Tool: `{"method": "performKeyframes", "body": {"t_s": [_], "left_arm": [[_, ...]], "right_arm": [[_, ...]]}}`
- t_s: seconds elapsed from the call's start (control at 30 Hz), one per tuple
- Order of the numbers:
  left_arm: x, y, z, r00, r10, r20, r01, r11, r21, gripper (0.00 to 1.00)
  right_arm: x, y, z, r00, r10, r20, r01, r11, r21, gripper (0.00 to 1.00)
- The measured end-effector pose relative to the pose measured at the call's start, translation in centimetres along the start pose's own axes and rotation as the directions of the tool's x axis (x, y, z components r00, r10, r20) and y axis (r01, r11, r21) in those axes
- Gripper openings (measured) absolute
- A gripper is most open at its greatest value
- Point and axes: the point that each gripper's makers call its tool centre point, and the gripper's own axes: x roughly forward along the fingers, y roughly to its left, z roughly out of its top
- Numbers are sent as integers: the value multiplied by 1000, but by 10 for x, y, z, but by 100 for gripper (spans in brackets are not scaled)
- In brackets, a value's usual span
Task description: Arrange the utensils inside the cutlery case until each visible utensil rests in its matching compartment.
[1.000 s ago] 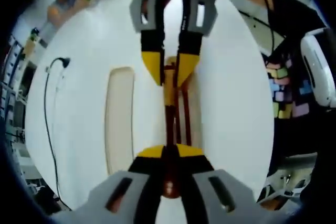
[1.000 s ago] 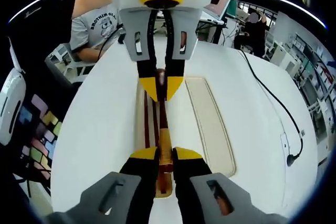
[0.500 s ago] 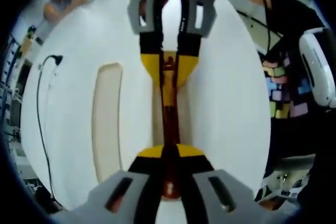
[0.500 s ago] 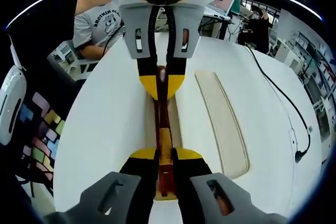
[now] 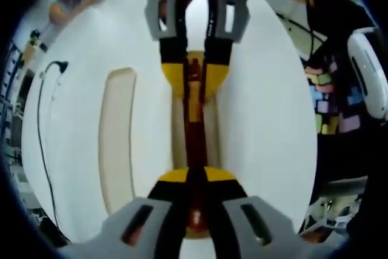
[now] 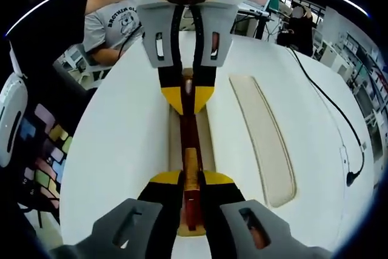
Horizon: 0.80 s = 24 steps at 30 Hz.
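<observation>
White table (image 5: 273, 131), both hand-held grippers (image 5: 194, 177) (image 6: 191, 180) clamping one utensil (image 5: 195, 144).

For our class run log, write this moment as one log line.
left gripper: shut on utensils | right gripper: shut on utensils | utensils: dark red, over cutlery case | lid: beside case on table

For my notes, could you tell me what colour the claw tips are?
Yellow on black fingers, clearest in the right gripper view.
</observation>
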Motion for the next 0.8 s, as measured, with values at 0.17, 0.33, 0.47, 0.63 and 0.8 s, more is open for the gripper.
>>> {"method": "performKeyframes", "body": {"t_s": [0.17, 0.33, 0.47, 0.63, 0.8], "left_arm": [[0, 1, 1, 1000, 2, 3, -2, 1000, 6, 6], [1, -1, -1, 1000, 0, 1, 0, 1000, 9, 7], [-1, -1, -1, 1000, 4, 13, -4, 1000, 0, 7], [-3, -2, -2, 1000, 0, 27, 0, 1000, -14, 7], [-10, 1, 2, 997, 8, 73, -6, 999, -35, 7]], "right_arm": [[0, 0, -2, 1000, -2, -9, 2, 1000, -5, 10], [0, 2, -3, 1000, 10, -9, -10, 1000, -2, 10], [-4, 1, -3, 1000, 2, 2, -2, 1000, -3, 10], [-6, 3, -6, 1000, 9, 4, -9, 1000, 8, 10], [-14, 1, -6, 1000, -15, 7, 15, 1000, 7, 10]]}}
